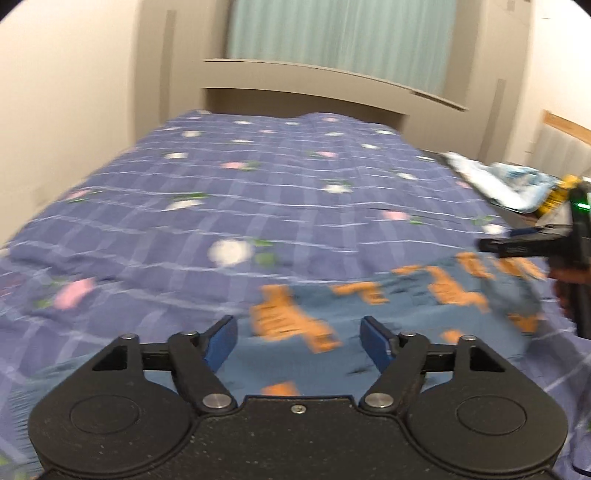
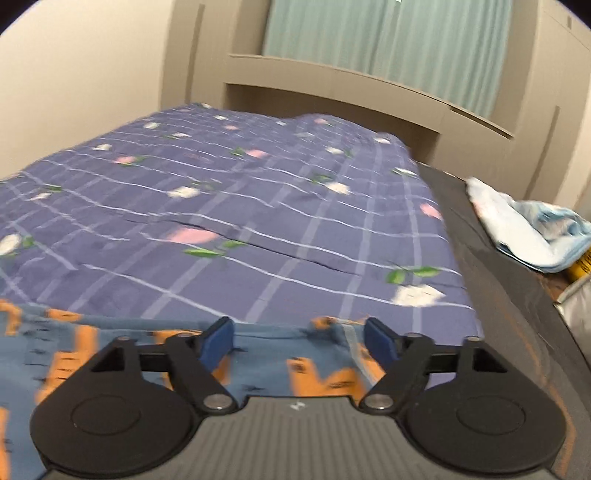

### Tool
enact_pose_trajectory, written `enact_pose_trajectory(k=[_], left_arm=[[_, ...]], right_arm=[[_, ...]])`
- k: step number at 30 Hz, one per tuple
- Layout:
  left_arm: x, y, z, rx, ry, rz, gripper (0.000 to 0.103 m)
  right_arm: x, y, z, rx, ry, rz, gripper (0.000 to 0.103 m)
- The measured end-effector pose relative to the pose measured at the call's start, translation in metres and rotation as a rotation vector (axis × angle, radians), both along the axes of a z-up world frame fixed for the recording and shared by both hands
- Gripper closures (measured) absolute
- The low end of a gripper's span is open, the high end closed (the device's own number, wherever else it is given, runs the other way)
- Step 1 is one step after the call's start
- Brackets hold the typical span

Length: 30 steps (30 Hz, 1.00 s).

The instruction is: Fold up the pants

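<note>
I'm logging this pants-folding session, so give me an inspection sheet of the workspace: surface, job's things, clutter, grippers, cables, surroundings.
Surface: bed with purple checked floral bedspread, lightly creased.
Job's things: blue pants with orange print, lying on the near end of the bedspread; both views blurred, fold state unclear.
Clutter: crumpled light blue cloth on a dark surface past the bed's right side; yellow item beside it, unidentifiable.
Grippers: left gripper open over the pants, nothing between its blue pads; right gripper open over the pants' far edge, gripping nothing.
Cables: nothing seen.
Surroundings: beige headboard shelf, pale green curtain, cream walls.
</note>
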<state>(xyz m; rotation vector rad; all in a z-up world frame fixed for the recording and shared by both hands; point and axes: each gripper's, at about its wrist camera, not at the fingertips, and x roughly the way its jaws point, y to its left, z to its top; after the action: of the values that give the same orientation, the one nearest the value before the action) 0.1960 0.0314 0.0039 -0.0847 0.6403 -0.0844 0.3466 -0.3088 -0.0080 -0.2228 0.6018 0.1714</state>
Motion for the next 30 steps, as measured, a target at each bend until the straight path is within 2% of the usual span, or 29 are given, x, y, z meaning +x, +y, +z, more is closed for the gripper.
enact_pose_trajectory(k=[5,8,11,14,16,19,21,25,28,29,30], left_arm=[[-0.030,0.059,-0.002,0.070,0.007,0.195,0.015],[-0.043,0.097,-0.010,0.071,0.049,0.316,0.015],[-0.053,0.129,-0.019,-0.028,0.087,0.386,0.015],[-0.058,0.148,-0.027,-0.190,0.103,0.375,0.017],[-0.057,0.154,-0.034,-0.254,0.128,0.362,0.020],[-0.055,0.159,-0.043,-0.297,0.161,0.378,0.021],[-0.055,0.162,-0.047,-0.323,0.155,0.391,0.021],[-0.056,0.161,-0.052,-0.327,0.159,0.394,0.022],[-0.056,0.157,-0.051,-0.304,0.171,0.404,0.036],[-0.056,0.155,-0.050,-0.301,0.172,0.398,0.048],[-0.056,0.153,-0.049,-0.298,0.173,0.400,0.054]], right_arm=[[-0.017,0.054,0.000,0.031,0.002,0.154,0.006],[-0.023,0.097,-0.004,0.018,0.020,0.268,0.006],[-0.029,0.140,-0.009,0.007,0.047,0.375,0.005],[-0.035,0.172,-0.015,-0.009,0.054,0.443,0.005],[-0.037,0.188,-0.018,-0.019,0.060,0.465,0.005],[-0.034,0.204,-0.024,-0.036,0.079,0.463,0.005],[-0.030,0.211,-0.032,-0.061,0.092,0.443,0.005],[-0.029,0.207,-0.036,-0.036,0.114,0.402,0.005],[-0.040,0.203,-0.030,-0.034,0.100,0.402,0.005],[-0.045,0.202,-0.027,-0.035,0.093,0.402,0.004],[-0.051,0.200,-0.025,-0.032,0.087,0.404,0.004]])
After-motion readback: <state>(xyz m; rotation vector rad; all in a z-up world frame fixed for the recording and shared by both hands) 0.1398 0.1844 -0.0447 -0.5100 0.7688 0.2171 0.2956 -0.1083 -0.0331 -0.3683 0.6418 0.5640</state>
